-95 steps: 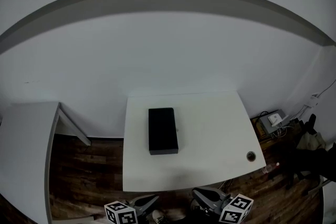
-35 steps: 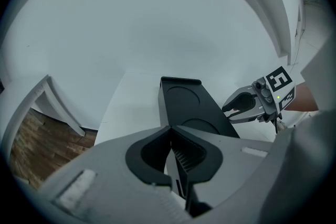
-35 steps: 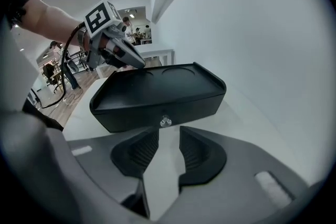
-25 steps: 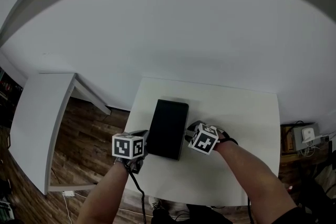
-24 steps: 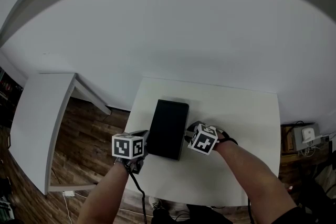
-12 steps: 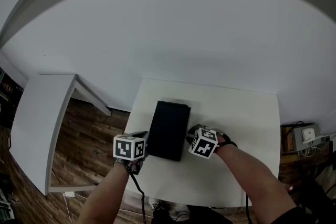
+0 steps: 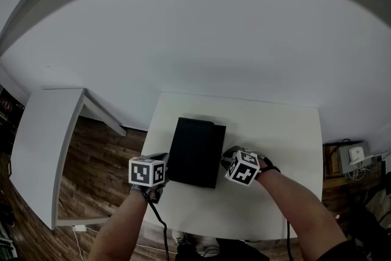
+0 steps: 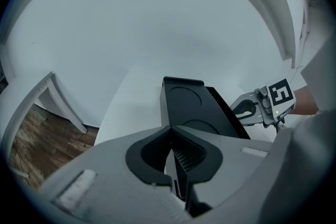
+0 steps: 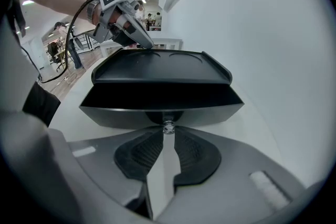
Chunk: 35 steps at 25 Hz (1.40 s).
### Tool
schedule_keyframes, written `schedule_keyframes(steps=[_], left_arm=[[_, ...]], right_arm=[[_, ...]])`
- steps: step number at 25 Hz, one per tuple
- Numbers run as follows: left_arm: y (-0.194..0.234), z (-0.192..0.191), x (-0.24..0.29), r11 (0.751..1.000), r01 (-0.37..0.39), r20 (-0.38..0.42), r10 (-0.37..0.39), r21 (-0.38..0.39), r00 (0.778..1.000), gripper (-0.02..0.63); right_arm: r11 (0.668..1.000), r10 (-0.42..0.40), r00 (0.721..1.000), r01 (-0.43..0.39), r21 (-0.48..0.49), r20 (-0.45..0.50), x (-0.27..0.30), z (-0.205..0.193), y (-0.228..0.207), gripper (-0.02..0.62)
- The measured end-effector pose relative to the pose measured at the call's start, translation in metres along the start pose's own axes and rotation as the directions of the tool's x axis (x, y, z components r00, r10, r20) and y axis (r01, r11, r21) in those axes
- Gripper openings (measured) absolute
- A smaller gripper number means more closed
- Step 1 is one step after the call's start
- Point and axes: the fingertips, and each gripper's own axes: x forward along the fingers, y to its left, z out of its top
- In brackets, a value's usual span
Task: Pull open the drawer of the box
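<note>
Head view: the box (image 7: 194,153) lies at lower centre on the white desk (image 7: 275,131). The left hand-held gripper (image 7: 162,160) is at its left side and the right hand-held gripper (image 7: 225,159) at its right, with both forearms entering from the bottom edge. Left gripper view: jaws closed together and empty, tips at the box's edge, pitched downward. Right gripper view: the jaws, having just been closing, pinch the small knob (image 9: 168,127) of the drawer (image 9: 163,106), which stands partly out at centre. Best practice is probably to pull straight along the drawer's line while the left braces the box against sliding.
</note>
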Motion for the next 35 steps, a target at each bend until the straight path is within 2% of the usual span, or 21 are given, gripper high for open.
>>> schedule_keyframes(steps=[35], left_arm=[[0.002, 0.0, -0.001, 0.999, -0.041, 0.013, 0.041, -0.014, 0.999, 0.011]], right_arm=[[0.999, -0.037, 0.998, 0.038, 0.019, -0.057, -0.029, -0.057, -0.007, 0.069]])
